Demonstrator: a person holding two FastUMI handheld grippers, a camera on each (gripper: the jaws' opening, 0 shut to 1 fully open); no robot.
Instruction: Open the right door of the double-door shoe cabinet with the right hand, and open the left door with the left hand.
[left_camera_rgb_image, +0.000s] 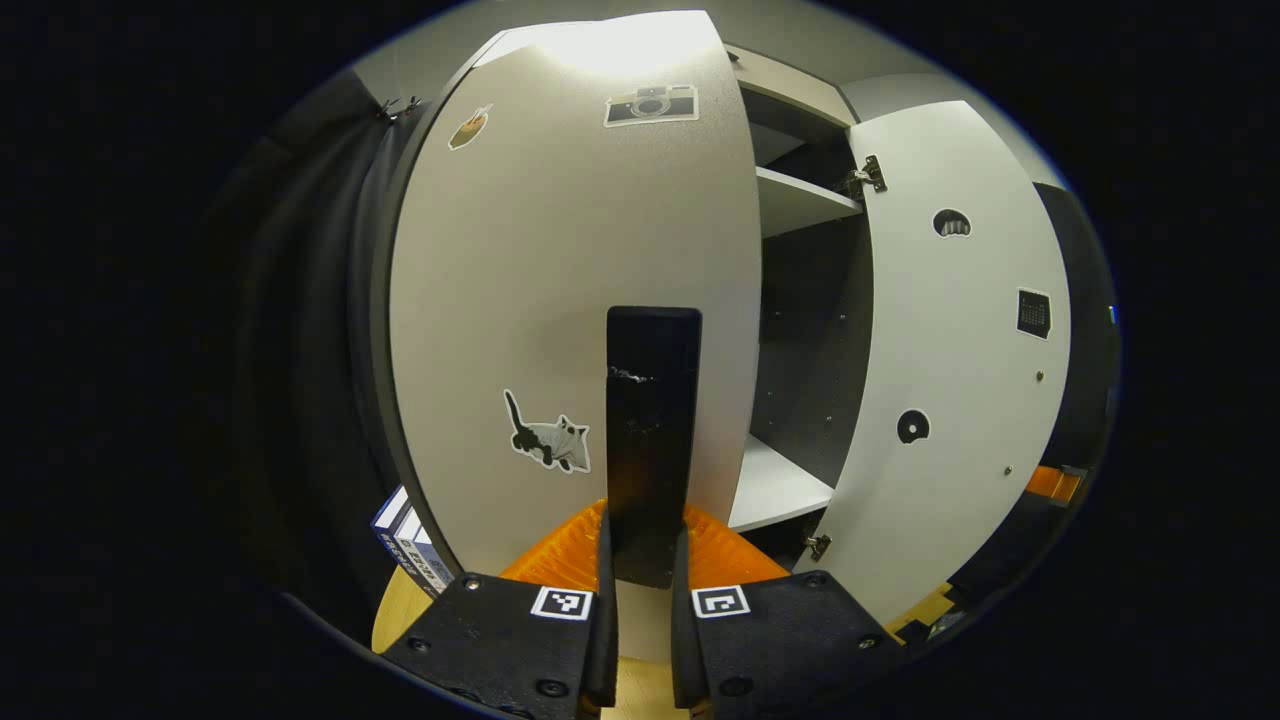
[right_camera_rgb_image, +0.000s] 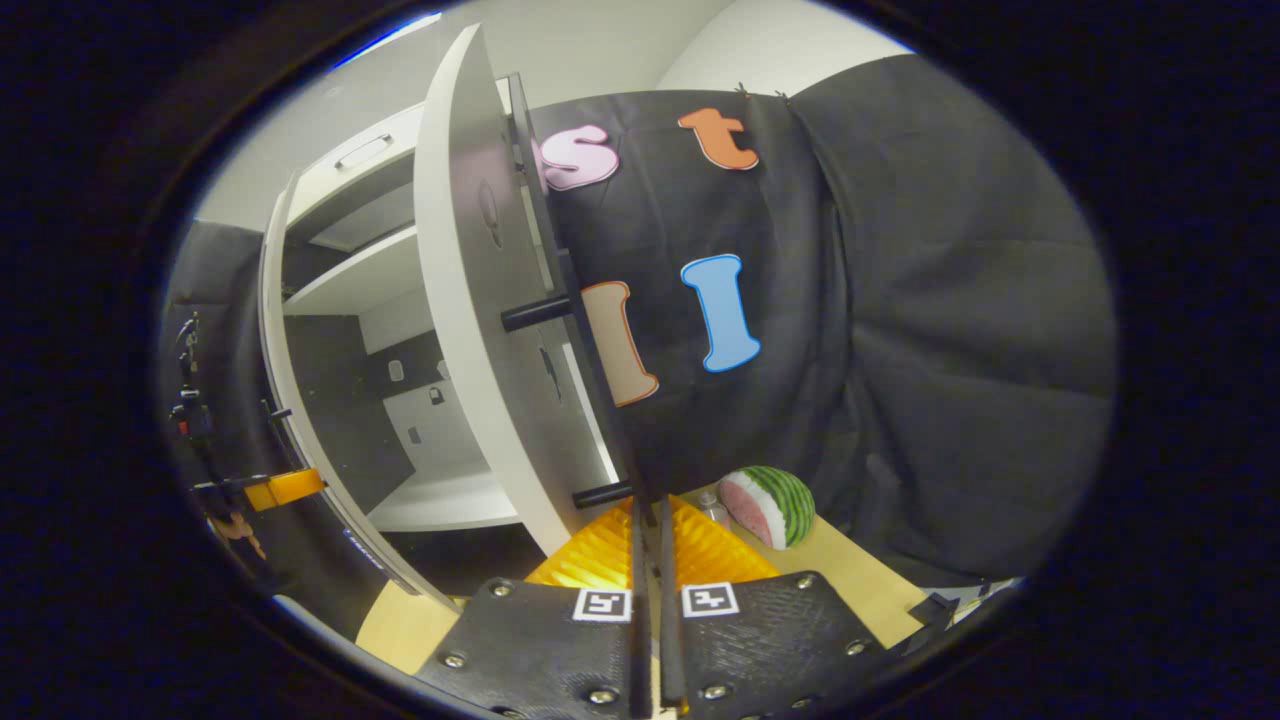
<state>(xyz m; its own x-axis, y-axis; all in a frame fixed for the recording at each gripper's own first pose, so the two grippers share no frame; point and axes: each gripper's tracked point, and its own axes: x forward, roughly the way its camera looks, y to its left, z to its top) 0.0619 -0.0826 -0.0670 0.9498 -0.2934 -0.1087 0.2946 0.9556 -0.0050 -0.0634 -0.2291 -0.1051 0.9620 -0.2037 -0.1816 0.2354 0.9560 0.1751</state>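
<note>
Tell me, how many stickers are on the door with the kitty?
3 on the left door: the cat sticker low down, a camera sticker on top, and a small sticker top left.

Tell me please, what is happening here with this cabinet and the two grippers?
A person is opening a double-door shoe cabinet with a gripper in each hand. The left gripper is shut on the left door handle. The right gripper is shut on the right door handle. Both the right door and the left door are swung open, so the shelves inside show. A watermelon slice lies on the table by the wall.
</note>
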